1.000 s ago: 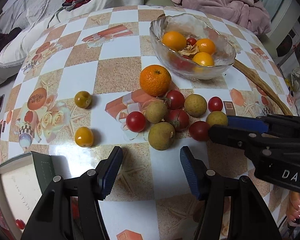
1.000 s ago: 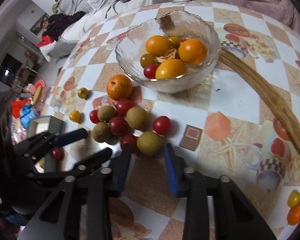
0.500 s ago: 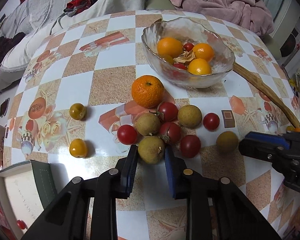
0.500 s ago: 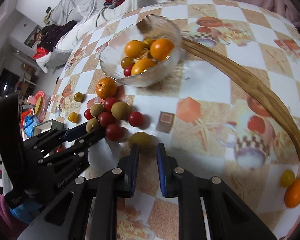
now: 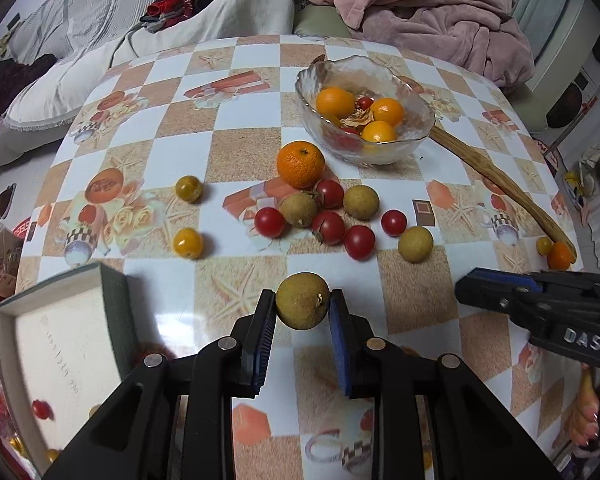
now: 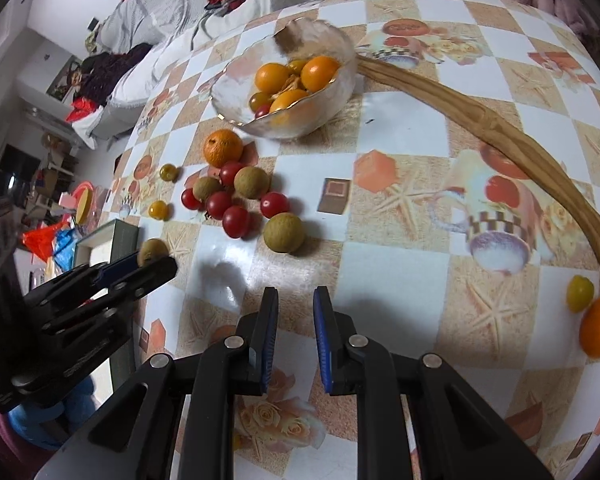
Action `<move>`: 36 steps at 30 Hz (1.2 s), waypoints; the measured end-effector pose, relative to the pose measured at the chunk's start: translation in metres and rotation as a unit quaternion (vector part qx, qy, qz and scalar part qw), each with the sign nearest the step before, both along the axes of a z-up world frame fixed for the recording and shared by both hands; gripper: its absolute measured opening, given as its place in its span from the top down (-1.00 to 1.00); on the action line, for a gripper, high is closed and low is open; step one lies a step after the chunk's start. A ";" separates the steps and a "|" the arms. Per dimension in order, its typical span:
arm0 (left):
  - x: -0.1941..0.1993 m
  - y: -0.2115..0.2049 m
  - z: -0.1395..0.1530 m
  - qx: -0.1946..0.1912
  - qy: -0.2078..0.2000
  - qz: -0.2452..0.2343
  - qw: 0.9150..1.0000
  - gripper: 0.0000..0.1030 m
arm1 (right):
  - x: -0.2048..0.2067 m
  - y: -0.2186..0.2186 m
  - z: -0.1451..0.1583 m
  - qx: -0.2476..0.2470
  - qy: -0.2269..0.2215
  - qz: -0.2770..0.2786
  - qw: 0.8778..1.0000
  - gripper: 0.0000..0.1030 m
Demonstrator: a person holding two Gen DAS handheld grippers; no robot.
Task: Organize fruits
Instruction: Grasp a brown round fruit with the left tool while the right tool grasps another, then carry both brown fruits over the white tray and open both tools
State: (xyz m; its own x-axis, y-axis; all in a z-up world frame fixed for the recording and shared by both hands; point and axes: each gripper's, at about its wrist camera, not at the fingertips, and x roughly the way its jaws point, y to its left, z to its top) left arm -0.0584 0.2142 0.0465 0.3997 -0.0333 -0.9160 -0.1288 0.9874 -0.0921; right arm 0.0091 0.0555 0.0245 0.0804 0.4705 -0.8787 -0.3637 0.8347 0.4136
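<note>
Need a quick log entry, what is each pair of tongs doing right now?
Left tongs: shut on a longan.
Right tongs: shut, holding nothing.

On the table (image 5: 244,152): 5 red tomatoes (image 5: 270,222), 4 longans (image 5: 361,202), 1 held; 1 orange (image 5: 301,163); 1 glass bowl (image 5: 414,142).

A round table (image 5: 244,152) wears a checkered cloth printed with starfish and cups. Beyond it, far from the tongs, stands a sofa (image 5: 204,12) under a grey cover, a pink blanket (image 5: 428,12) heaped at its right end.
</note>
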 end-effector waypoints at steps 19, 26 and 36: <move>-0.049 0.043 0.013 -0.020 0.000 0.045 0.999 0.45 | 0.009 0.049 -0.006 -0.053 -0.032 0.018 0.998 0.43; -0.067 0.065 0.014 -0.020 0.003 0.062 0.998 0.45 | -0.013 0.071 0.010 -0.031 -0.024 0.032 0.999 0.43; -0.099 0.107 0.019 -0.023 -0.002 0.092 0.996 0.45 | -0.045 0.122 0.026 -0.012 -0.018 0.066 0.998 0.43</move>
